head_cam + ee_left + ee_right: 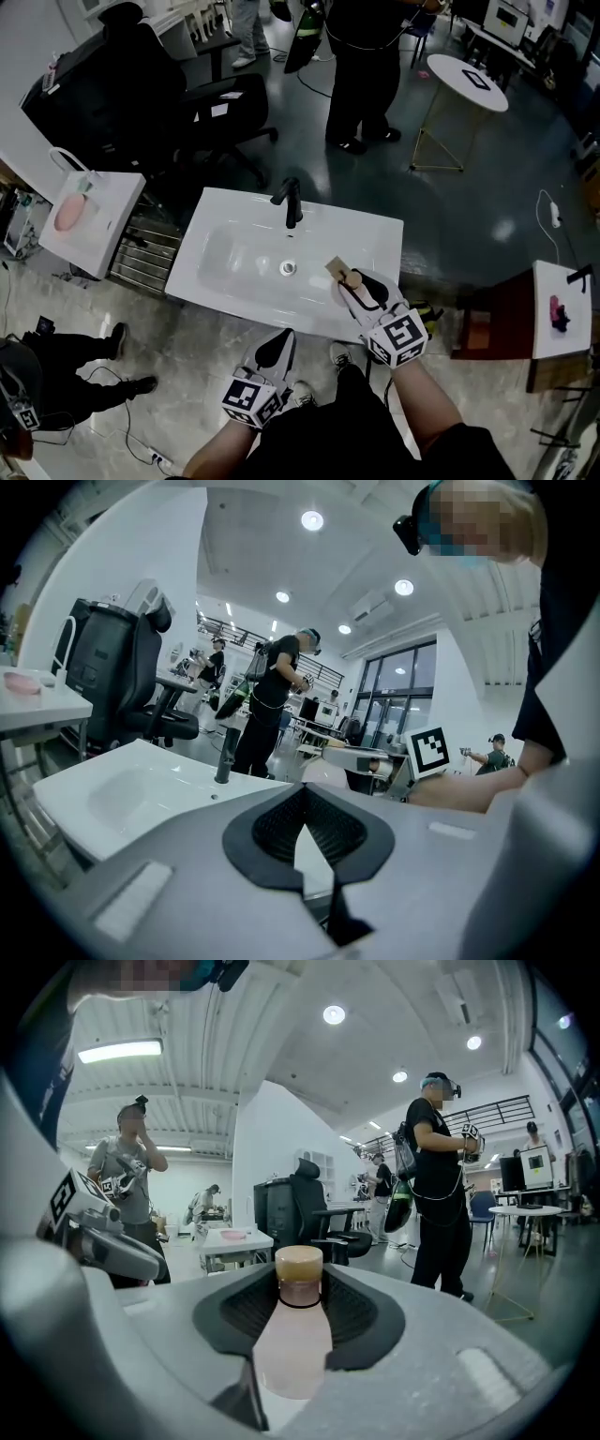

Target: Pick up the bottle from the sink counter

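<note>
Both of the person's forearms reach forward from the bottom of the head view toward the white sink counter (211, 281), the right stretched further ahead than the left. The right gripper (353, 281) is extended over the right-hand part of the counter, its marker cube (399, 338) facing up and its jaws aimed up and left, roughly toward the black faucet (292, 202). Those jaws are clamped on the bottle (292, 1335), a pale pink one with a tan cap (298, 1265). It lies lengthwise between the dark pads with the cap poking out past the fingertips. From the head view, the bottle (340, 271) sits above the counter's right side, just beside the basin. Whether it is clear of the surface cannot be made out.

The left gripper (277, 343) hangs back at the counter's near edge, close to the person's body. In its own view, the left gripper (305, 832) has its pad tips drawn together with nothing between them, and the sink spreads out beyond. A person in black (361, 75) stands on the far side of the sink.
</note>
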